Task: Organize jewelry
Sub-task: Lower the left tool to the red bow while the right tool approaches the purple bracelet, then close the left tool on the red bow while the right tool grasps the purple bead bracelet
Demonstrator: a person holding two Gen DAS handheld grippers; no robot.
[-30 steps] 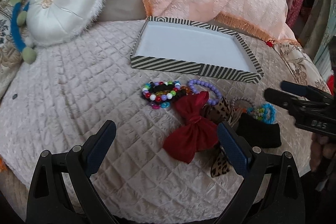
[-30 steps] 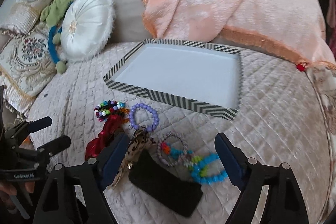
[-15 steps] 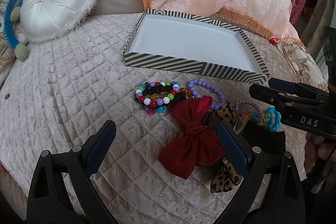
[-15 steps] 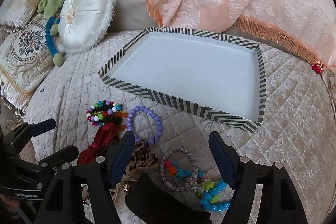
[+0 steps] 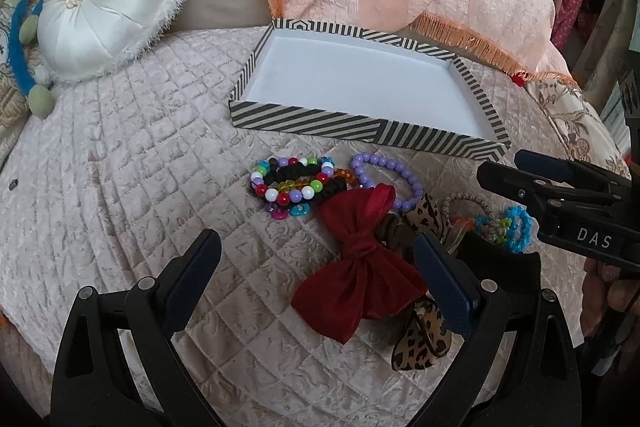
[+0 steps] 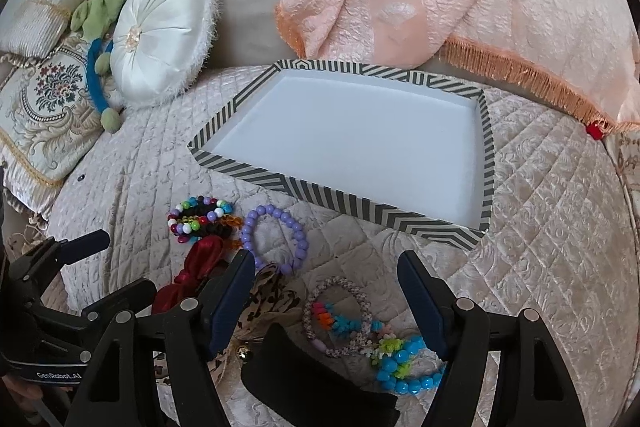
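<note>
Seen from the left wrist: left claw (image 5: 316, 267) spread wide, holding nothing, low over the quilted bed (image 5: 120, 187). Just ahead and right of centre, red bow (image 5: 360, 267) lying against the right finger, partly over a leopard-print bow (image 5: 420, 343); farther out, multicoloured bead bracelet (image 5: 294, 185) and purple bead bracelet (image 5: 386, 181), both just near of the striped tray (image 5: 360, 127), which holds nothing. Right claw (image 5: 520, 167) reaching in from the right edge, above the blue bead bracelet (image 5: 518, 229). Likely light, soft and floppy, that bow; best pinched at its knotted middle. Seen from the right wrist: right claw (image 6: 326, 291) likewise wide apart and empty, framing a braided bracelet (image 6: 340, 311) and, nearer right, the blue bead bracelet (image 6: 408, 371), with a black fabric piece (image 6: 312, 383) close below. Beads probably hard, smooth, prone to rolling or slipping; safest taken across one side of the ring. Tray lying far of the pile, slightly right. White round cushion (image 6: 160, 39) far left.
</note>
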